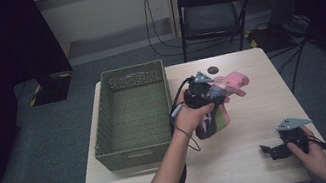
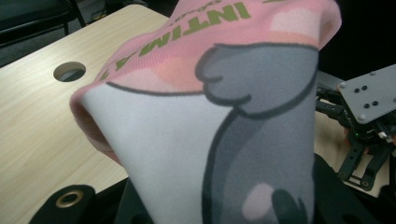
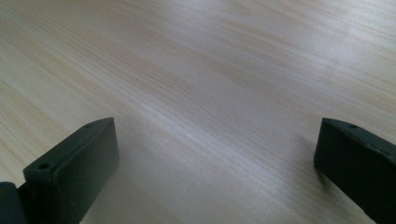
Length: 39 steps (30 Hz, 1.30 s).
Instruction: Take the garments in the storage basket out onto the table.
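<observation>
Two grippers work over a pale wooden table (image 1: 244, 158) in the high view: the left gripper (image 1: 214, 93) is raised near the table's middle, clamped on a pink sock (image 1: 231, 84) that hangs down from it, just right of a green woven basket (image 1: 133, 114); the right gripper (image 1: 275, 149) sits low at the near right corner, well apart from the sock. A black folding chair (image 1: 214, 9) stands beyond the table. In the left gripper view the sock (image 2: 210, 107), pink with green lettering and a grey-and-white print, lies gripped close to the lens, with a round hole (image 2: 69, 71) in the tabletop behind. In the right gripper view the jaws stand wide apart over bare wood (image 3: 210, 84), holding nothing.
</observation>
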Each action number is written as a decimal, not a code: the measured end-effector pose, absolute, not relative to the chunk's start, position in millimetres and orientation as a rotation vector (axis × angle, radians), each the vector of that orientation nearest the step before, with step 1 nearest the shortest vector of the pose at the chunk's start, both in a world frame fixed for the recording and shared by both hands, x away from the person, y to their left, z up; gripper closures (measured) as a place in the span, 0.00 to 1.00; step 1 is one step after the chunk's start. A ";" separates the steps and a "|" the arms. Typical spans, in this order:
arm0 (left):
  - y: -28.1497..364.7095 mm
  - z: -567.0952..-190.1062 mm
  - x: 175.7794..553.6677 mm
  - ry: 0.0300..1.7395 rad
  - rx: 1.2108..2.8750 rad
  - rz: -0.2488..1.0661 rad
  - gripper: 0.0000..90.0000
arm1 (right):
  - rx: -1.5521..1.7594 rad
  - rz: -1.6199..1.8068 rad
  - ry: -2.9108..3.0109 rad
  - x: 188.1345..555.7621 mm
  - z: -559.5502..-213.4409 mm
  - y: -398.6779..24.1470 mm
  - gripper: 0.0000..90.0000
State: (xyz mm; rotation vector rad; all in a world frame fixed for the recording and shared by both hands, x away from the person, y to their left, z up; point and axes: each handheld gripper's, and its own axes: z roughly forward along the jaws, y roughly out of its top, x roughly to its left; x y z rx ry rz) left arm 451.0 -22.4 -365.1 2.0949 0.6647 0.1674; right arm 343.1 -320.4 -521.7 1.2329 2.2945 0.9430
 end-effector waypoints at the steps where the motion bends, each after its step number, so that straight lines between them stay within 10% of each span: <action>1: -23.0 -367.1 451.1 0.672 2.095 0.170 0.72 | 1.233 0.943 2.295 343.1 -521.7 -320.4 0.00; 39: -51.7 -432.8 455.5 0.736 2.199 0.205 0.71 | 1.232 0.942 2.295 343.1 -521.8 -320.5 0.00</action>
